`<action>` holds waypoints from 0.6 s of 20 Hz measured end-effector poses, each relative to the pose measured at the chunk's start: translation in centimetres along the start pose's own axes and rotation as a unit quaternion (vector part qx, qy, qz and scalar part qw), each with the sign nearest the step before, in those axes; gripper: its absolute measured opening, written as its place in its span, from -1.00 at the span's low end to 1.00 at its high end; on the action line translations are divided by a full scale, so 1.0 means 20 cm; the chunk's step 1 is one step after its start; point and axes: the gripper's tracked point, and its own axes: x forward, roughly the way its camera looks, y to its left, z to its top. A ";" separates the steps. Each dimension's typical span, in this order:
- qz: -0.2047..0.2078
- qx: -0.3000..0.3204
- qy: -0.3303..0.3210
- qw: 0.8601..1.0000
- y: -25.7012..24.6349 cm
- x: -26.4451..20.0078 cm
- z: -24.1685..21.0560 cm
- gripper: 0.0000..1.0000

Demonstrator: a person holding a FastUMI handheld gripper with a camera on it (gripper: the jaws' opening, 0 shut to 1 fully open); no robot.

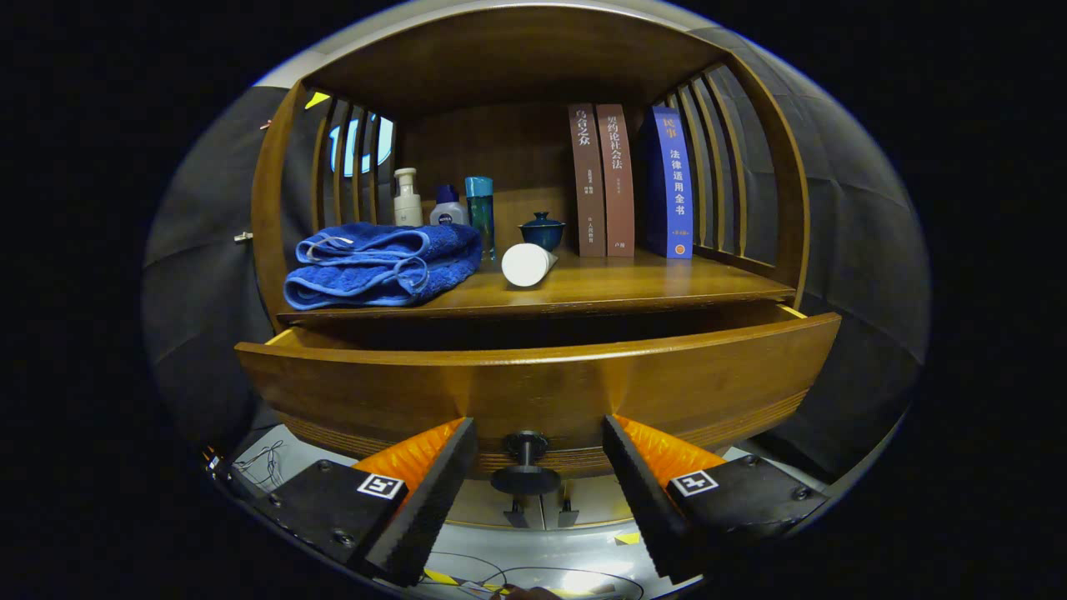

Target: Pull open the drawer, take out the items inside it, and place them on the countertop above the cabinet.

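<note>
Fingers spread wide around the drawer knob, untouching.

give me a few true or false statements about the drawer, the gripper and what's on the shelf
1. The drawer is pulled partly out. True.
2. The gripper is shut on the drawer knob. False: the fingers are spread apart, with the knob between them and untouched.
3. A folded blue towel lies on the countertop. True.
4. The white tube stands upright. False: it lies on its side beside the towel.
5. The books lie flat in a stack. False: they stand upright, beyond the small lidded cup.
</note>
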 end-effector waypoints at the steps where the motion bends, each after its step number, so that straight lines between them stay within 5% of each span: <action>1: 0.001 0.002 0.000 1.000 0.00 0.03 0.01 1.00; 12: -0.005 -0.001 -0.002 1.000 0.01 0.19 0.06 0.99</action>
